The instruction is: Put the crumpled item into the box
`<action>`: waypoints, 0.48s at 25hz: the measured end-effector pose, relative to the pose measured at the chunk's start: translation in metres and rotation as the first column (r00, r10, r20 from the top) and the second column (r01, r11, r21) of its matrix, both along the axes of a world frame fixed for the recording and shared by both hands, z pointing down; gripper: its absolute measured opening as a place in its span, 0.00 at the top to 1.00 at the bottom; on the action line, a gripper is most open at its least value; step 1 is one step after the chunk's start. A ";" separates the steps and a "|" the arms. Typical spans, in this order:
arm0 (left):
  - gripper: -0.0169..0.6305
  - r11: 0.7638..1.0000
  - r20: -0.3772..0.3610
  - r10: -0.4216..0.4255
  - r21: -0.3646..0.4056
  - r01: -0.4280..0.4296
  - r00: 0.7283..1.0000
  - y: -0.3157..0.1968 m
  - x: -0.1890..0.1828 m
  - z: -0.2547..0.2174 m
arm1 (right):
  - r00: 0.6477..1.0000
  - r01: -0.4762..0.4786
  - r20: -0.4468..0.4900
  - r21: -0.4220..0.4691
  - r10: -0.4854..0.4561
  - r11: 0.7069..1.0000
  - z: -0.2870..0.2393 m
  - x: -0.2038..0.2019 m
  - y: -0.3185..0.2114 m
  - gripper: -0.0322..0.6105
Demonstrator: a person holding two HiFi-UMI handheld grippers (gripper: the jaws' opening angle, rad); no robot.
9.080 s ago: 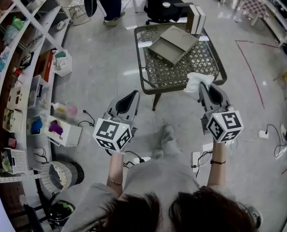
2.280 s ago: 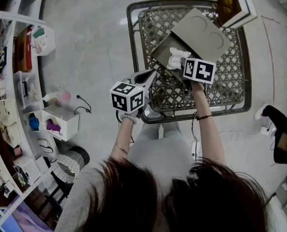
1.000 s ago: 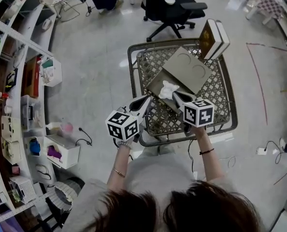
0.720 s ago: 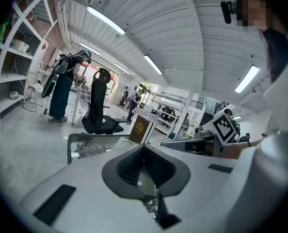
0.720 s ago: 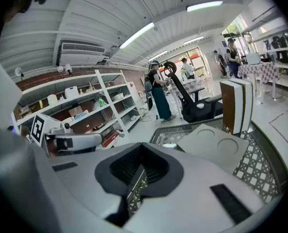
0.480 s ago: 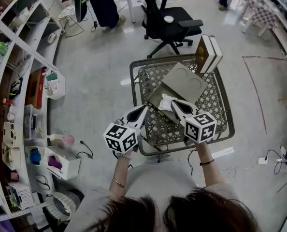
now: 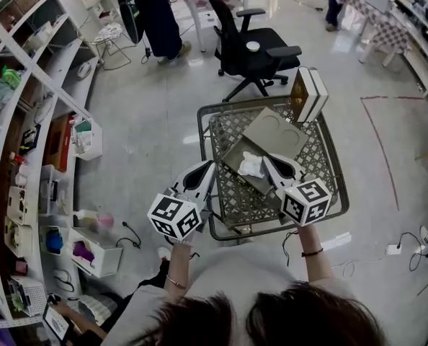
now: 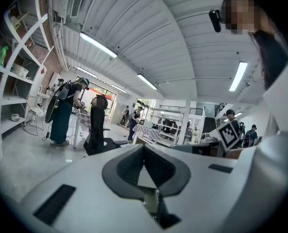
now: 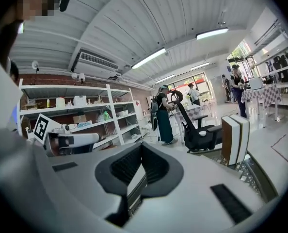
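The crumpled item (image 7: 251, 165), white and soft-looking, lies inside the open box (image 7: 233, 158). The grey lid (image 7: 275, 130) of the box is folded back behind it and lies flat. The box stands about in the middle of the worktop (image 7: 321, 153), a metal lattice surface with a dark rim. Two thick books (image 7: 309, 92) stand upright on its far right corner. The right tongs (image 7: 266, 158) are seen in the head view with the tip just beside the crumpled item. Their own view shows the two jaws together with nothing between them, so they do not hold the item. The left tongs (image 7: 210, 163) are over the near left part of the worktop, to the left of the box. Their jaws are also together and empty. Both tongs point away from the person, roughly level, out across the room and not down into the box. Beyond the worktop a black office chair (image 7: 257, 47) stands on the grey floor (image 7: 149, 121), and farther back a person (image 7: 156, 16) in dark clothes is standing. White shelves (image 7: 27, 121) with many small things run along the left side.
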State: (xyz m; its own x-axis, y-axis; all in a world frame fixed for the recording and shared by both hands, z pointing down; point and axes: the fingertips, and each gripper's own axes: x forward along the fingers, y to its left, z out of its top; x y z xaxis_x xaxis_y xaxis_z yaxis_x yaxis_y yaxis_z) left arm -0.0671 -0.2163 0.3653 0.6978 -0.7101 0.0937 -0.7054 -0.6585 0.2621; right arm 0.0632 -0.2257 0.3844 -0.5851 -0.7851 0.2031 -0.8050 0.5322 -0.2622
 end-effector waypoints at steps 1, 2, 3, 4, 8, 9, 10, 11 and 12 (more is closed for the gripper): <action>0.95 1.000 -0.005 -0.004 0.012 0.004 1.000 0.001 -0.002 -0.005 | 1.000 -0.002 -0.002 0.016 0.002 1.000 -0.005 0.001 0.001 0.92; 0.95 1.000 -0.009 -0.007 0.025 0.007 1.000 0.002 -0.003 -0.010 | 1.000 -0.003 -0.003 0.032 0.004 0.999 -0.010 0.003 0.001 0.92; 0.95 0.999 -0.013 -0.009 0.038 0.009 1.000 0.003 -0.004 -0.015 | 1.000 -0.006 -0.004 0.049 0.006 0.999 -0.015 0.004 0.001 0.92; 0.95 0.999 -0.016 -0.009 0.051 0.010 1.000 0.003 -0.006 -0.021 | 1.000 -0.009 -0.003 0.065 0.009 0.998 -0.021 0.006 0.001 0.92; 0.95 0.995 -0.022 -0.012 0.097 0.014 1.000 0.005 -0.012 -0.040 | 0.999 -0.040 0.040 0.125 0.035 0.991 -0.043 0.014 0.002 0.92; 0.95 0.994 -0.021 -0.016 0.107 0.019 1.000 0.006 -0.014 -0.044 | 0.998 -0.047 0.047 0.141 0.041 0.989 -0.048 0.017 0.001 0.92; 0.95 0.993 -0.021 -0.021 0.117 0.023 1.000 0.006 -0.016 -0.047 | 0.998 -0.054 0.049 0.155 0.047 0.986 -0.053 0.019 0.001 0.92; 0.95 0.992 -0.021 -0.026 0.125 0.028 0.999 0.007 -0.018 -0.050 | 0.998 -0.061 0.046 0.168 0.054 0.984 -0.056 0.021 0.001 0.92; 0.95 0.991 -0.022 -0.030 0.132 0.032 0.999 0.008 -0.019 -0.053 | 0.997 -0.068 0.039 0.178 0.062 0.982 -0.059 0.024 0.001 0.92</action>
